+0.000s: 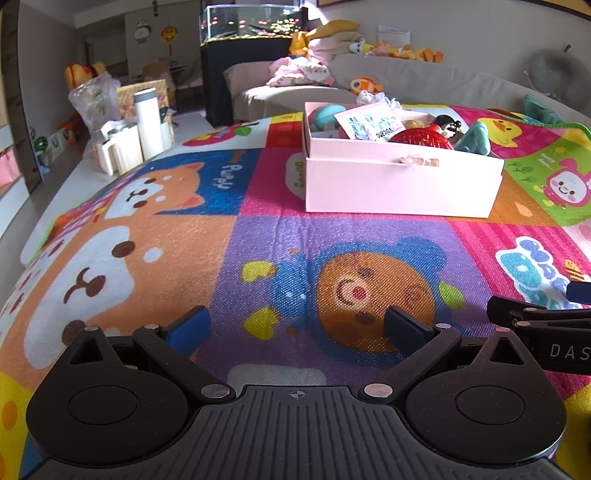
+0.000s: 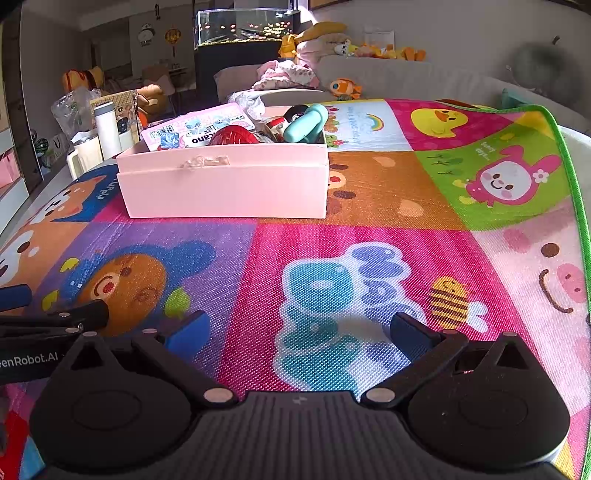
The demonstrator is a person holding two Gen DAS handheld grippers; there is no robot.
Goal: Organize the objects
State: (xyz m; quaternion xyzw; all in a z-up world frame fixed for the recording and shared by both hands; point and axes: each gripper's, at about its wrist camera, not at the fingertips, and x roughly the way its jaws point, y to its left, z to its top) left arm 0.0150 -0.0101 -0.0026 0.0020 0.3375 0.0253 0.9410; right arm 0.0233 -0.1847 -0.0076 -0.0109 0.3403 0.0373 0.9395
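Note:
A pale pink box (image 1: pixel 402 184) (image 2: pixel 225 184) stands on the colourful play mat (image 1: pixel 258 251) (image 2: pixel 332 229). Inside it lie a red round toy (image 1: pixel 421 139) (image 2: pixel 232 136), a teal toy (image 1: pixel 476 138) (image 2: pixel 306 123), a pink printed card (image 1: pixel 369 123) (image 2: pixel 195 129) and a small black-haired figure (image 1: pixel 447 125). My left gripper (image 1: pixel 295 325) rests low over the bear picture, open and holding nothing. My right gripper (image 2: pixel 299 328) hovers over the blue cloud picture, open too. Each gripper's side shows in the other's view.
A white flask (image 1: pixel 149 122) (image 2: pixel 107 129) and white cups (image 1: pixel 118 147) stand past the mat's far left edge. A grey sofa (image 1: pixel 406 81) with soft toys and a fish tank (image 1: pixel 251 22) lie behind. The mat's green edge (image 2: pixel 565 155) runs down the right.

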